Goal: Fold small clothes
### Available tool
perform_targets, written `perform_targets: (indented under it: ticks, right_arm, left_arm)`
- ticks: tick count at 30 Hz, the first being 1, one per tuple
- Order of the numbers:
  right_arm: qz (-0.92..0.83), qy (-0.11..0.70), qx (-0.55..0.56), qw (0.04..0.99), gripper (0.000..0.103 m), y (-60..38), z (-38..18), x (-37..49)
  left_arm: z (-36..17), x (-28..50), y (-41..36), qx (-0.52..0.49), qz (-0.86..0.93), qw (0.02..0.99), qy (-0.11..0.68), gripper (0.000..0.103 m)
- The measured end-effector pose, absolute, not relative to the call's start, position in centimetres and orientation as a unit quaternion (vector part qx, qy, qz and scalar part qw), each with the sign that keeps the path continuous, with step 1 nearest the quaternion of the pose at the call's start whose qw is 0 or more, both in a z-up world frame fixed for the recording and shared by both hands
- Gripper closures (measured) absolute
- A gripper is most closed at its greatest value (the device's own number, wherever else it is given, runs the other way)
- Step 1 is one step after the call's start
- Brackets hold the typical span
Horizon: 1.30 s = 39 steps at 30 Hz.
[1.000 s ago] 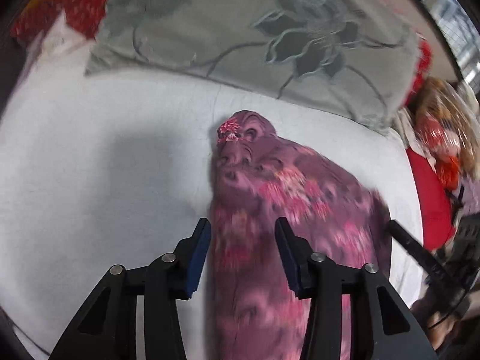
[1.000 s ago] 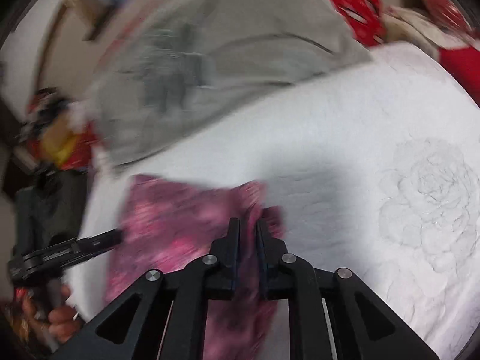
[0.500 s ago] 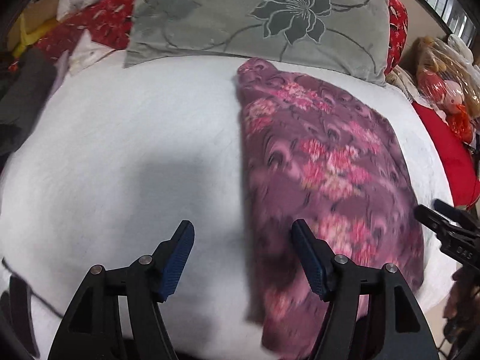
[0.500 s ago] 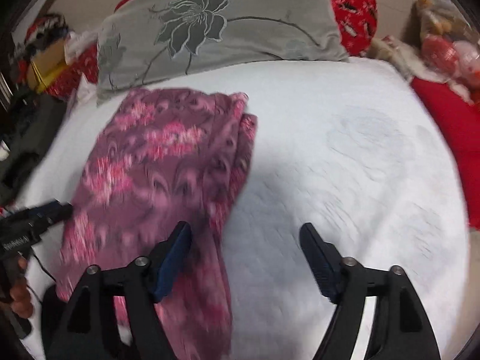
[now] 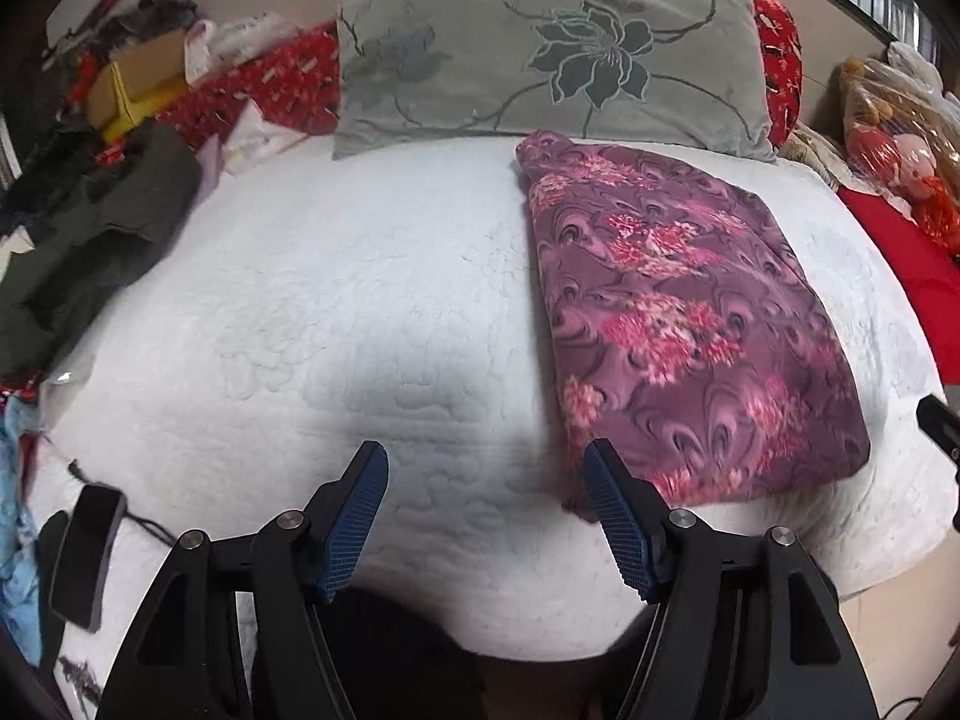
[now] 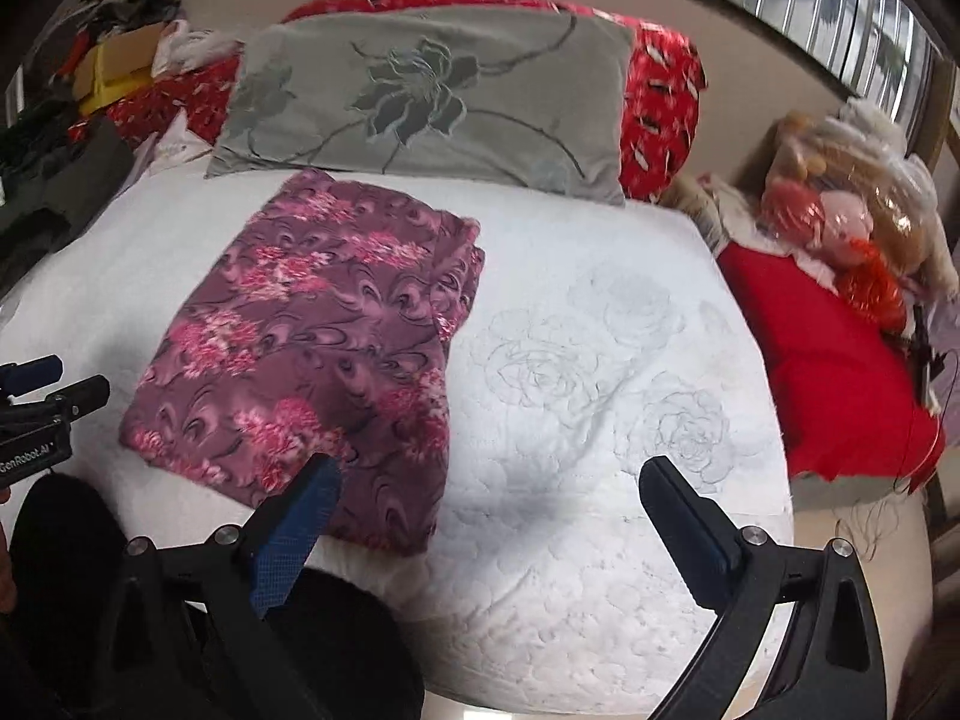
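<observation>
Red cushion (image 6: 840, 372) right-view only

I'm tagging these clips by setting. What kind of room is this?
Most likely a home bedroom: a white quilted bed, a grey flowered pillow at its head, and bagged stuffed toys alongside.

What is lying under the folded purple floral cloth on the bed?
The purple floral cloth rests flat on the white quilted bedcover, with its far end near the grey flower pillow. Whatever lies between its folded layers, or beneath it, is covered and cannot be seen.
</observation>
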State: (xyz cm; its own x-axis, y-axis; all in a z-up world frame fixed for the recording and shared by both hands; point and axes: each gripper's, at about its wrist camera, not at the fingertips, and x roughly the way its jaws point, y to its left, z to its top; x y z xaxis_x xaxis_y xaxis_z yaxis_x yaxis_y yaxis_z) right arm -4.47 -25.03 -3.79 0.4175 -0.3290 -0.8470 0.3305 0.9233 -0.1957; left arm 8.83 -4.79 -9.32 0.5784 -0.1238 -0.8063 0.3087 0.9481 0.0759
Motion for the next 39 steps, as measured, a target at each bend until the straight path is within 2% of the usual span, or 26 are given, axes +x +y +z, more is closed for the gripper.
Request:
perform_targets:
  ticks: [6, 17, 39]
  right_arm:
    - [-0.198, 0.472, -0.015, 0.859, 0.002, -23.4, -2.4, -5.6]
    - [-0.205, 0.464, -0.008, 0.862, 0.002, -22.4, -1.7, -7.5]
    - [-0.202, 0.463, 0.028, 0.862, 0.002, -22.4, -1.3, -7.7]
  left_arm:
    - [-8.3, 5.6, -4.8, 0.109, -0.117, 0.896, 0.415, 0.033]
    - [-6.6, 2.4, -4.3, 0.090, -0.137, 0.903, 0.396, 0.030]
    - [-5.8, 0.4, -5.4, 0.081, -0.160, 0.903, 0.390, 0.030]
